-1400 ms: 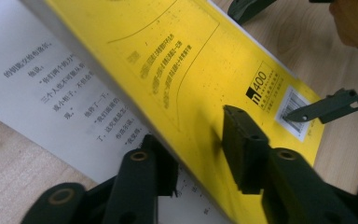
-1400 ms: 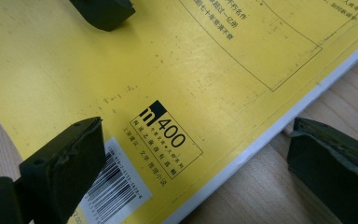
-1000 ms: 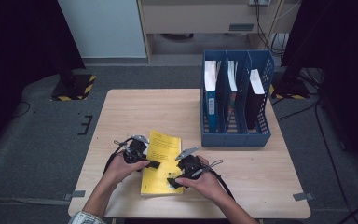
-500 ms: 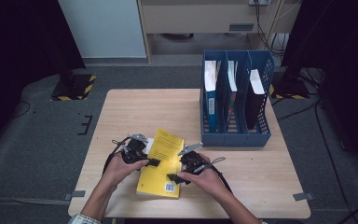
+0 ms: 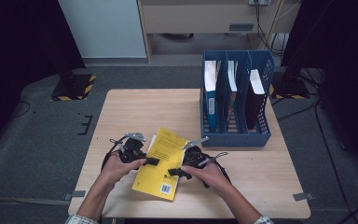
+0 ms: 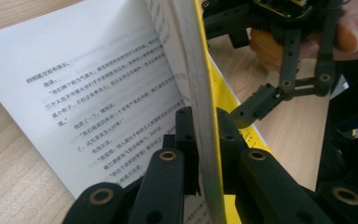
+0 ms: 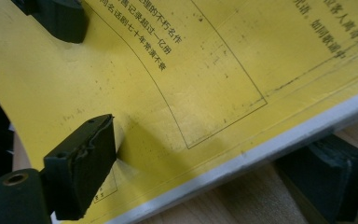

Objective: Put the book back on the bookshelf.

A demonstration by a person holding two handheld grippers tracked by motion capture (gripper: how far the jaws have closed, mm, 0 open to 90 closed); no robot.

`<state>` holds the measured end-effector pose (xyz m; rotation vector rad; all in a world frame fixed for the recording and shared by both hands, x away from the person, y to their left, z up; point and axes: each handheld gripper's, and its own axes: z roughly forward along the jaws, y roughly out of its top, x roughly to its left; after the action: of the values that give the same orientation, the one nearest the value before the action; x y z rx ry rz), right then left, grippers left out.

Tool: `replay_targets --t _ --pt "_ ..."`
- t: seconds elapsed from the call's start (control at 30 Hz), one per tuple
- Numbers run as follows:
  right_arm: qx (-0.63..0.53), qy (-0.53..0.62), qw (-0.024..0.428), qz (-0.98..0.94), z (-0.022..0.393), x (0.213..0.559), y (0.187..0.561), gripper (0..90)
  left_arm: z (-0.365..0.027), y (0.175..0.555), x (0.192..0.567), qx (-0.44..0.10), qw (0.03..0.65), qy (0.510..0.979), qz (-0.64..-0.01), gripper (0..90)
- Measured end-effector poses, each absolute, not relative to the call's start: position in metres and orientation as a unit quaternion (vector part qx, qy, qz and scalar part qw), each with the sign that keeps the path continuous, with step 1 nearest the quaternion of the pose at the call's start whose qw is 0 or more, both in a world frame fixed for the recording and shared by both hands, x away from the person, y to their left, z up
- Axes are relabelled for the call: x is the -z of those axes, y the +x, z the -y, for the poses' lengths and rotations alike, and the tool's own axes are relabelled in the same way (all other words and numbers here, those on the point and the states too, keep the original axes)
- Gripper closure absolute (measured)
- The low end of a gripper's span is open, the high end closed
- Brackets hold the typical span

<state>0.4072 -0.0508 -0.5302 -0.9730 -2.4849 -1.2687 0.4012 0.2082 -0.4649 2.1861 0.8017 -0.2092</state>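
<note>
A book (image 5: 163, 161) lies on the desk (image 5: 135, 109) near its front edge, between the left tool (image 5: 153, 162) at its left side and the right tool (image 5: 173, 172) at its right. A file rack (image 5: 235, 136) stands behind it to the right, holding upright folders (image 5: 210, 91).

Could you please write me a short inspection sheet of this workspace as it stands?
Surface: wooden table, mostly bare.
Job's things: yellow book near the front edge, cover lifted off a printed page.
Clutter: blue file rack holding books.
Grippers: left gripper shut on the cover's edge; right gripper at the book's other edge, jaws just closing, one above and one below.
Cables: black ones trail from both grippers.
Surroundings: grey floor, striped stand base.
</note>
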Motion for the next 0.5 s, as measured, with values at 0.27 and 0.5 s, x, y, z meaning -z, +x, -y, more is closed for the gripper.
replay_targets --t 0.27,0.5 --pt "0.443 -0.324 0.090 0.831 0.055 0.518 0.412 29.2 -0.218 0.402 0.465 0.079 0.390 0.859 -0.322 84.7" --pt "0.439 -0.305 0.054 0.844 0.050 0.496 0.414 34.9 -0.223 0.401 0.461 0.065 0.388 0.860 -0.324 84.8"
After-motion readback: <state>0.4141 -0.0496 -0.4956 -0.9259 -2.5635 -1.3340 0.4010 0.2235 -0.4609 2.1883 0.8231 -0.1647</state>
